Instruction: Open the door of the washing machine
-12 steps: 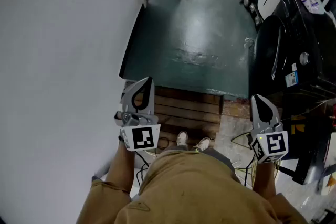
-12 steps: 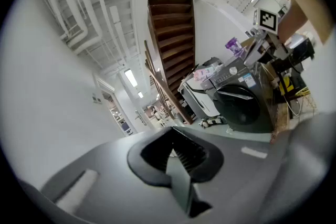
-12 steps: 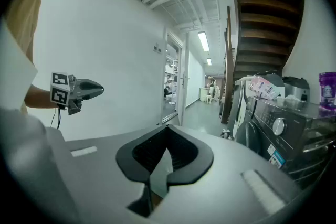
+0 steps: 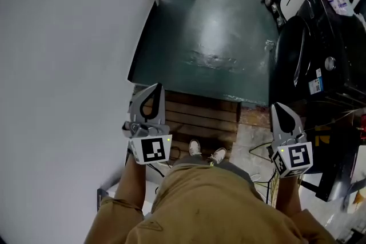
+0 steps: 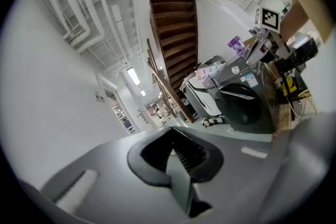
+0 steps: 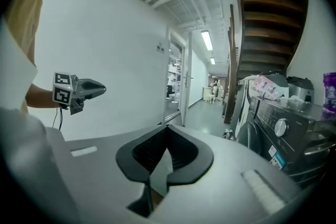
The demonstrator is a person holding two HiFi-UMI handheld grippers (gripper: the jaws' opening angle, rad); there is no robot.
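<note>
**A:** Jaws first: how did they stand?

**B:** Both pairs were pressed together on nothing. The right gripper [image 4: 281,112] was empty and tipped slightly downward. The left gripper [image 4: 155,91] was level, likewise closed with nothing in it.

**A:** And the washing machine?

**B:** The washing machine [image 4: 311,48] stood ahead and to the right of the right gripper, well apart from its tips. Its round door [image 4: 290,57] was shut. From the left gripper it lay farther off, across the green floor [image 4: 211,37].

**A:** So nothing had been started?

**B:** In my judgement, no. The approach was yet to be made.

**A:** What could have gone wrong?

**B:** Closed jaws could not have taken the door's edge or handle. Unless they parted first, they would only have knocked the dark front. The person stood on wooden planks [image 4: 200,114] at the floor's edge, with cables [image 4: 260,151] just below the right gripper. A step toward the machine might have caught a foot there. A latched door pulled off-line might also have slipped from the pads.
</note>
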